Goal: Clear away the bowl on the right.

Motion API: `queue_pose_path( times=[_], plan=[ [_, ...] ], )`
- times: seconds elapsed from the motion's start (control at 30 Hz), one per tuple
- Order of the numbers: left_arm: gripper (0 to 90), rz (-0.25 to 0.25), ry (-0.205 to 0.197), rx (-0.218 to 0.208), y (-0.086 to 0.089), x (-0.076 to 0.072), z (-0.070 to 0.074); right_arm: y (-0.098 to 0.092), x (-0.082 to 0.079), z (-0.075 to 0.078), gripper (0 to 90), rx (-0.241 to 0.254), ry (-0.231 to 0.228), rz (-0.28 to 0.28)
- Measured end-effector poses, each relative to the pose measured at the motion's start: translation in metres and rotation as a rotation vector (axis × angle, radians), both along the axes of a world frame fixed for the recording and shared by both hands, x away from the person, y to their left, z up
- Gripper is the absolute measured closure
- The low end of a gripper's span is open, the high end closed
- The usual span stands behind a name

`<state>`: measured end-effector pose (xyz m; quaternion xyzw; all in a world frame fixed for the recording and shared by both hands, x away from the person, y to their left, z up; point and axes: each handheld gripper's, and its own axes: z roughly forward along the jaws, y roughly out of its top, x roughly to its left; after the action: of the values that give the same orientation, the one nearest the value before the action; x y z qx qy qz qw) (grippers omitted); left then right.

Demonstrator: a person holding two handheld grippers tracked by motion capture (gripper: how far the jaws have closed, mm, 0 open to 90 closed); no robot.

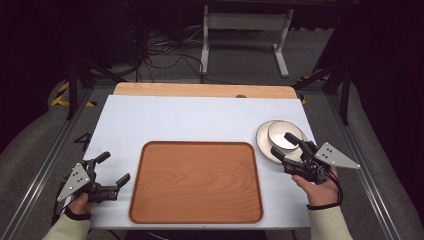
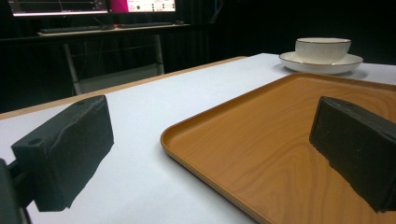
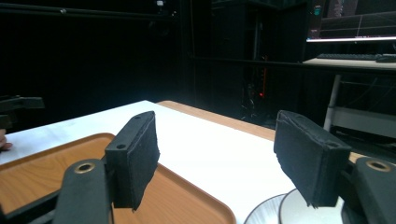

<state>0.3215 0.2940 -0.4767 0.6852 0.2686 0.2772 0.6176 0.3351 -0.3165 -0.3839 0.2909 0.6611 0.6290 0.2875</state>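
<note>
Right now my right gripper hovers over a white bowl on its plate, jaws apart, gripping nothing. My left gripper gapes empty beside the wooden tray.

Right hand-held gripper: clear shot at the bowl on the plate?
Probably yes. The right hand-held gripper hangs right at the bowl and plate, jaws open with nothing between them, and nothing else stands near the bowl.
</note>
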Motion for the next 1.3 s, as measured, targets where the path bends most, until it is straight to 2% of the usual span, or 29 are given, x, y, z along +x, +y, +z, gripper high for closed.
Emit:
queue_pose_path(
  times=[0.13, 0.2, 0.43, 0.77, 0.87, 0.93, 1.0, 1.2, 1.3],
  plan=[
    [0.3, 0.0, 0.0, 0.0, 0.0, 0.0, 0.0, -0.004, 0.007, 0.004, 31.5, -0.013, 0.017, -0.013],
    [0.3, 0.0, 0.0, 0.0, 0.0, 0.0, 0.0, -0.007, 0.01, 0.006, 32.4, -0.013, 0.041, -0.024],
    [0.3, 0.001, 0.001, 0.0, 0.0, 0.0, 0.0, -0.016, 0.024, 0.01, 32.4, -0.016, 0.068, -0.066],
    [0.3, 0.0, 0.001, 0.0, 0.0, 0.0, 0.0, -0.027, 0.04, 0.016, 31.2, -0.011, 0.072, -0.104],
    [0.3, 0.0, 0.0, 0.001, 0.0, 0.0, 0.0, -0.03, 0.045, 0.016, 31.2, -0.017, 0.058, -0.121],
    [0.3, 0.001, 0.001, 0.0, 0.0, 0.0, 0.0, -0.032, 0.048, 0.015, 31.2, -0.01, 0.053, -0.13],
    [0.3, 0.001, 0.0, 0.0, 0.0, 0.0, 0.0, -0.035, 0.053, 0.013, 30.6, 0.032, 0.08, -0.131],
    [0.3, 0.001, 0.002, -0.001, 0.0, 0.0, 0.0, -0.037, 0.062, 0.012, 30.9, 0.008, 0.069, -0.153],
    [0.3, 0.0, 0.001, 0.001, 0.0, 0.0, 0.0, -0.038, 0.064, 0.012, 32.2, -0.009, 0.079, -0.158]
  ],
)
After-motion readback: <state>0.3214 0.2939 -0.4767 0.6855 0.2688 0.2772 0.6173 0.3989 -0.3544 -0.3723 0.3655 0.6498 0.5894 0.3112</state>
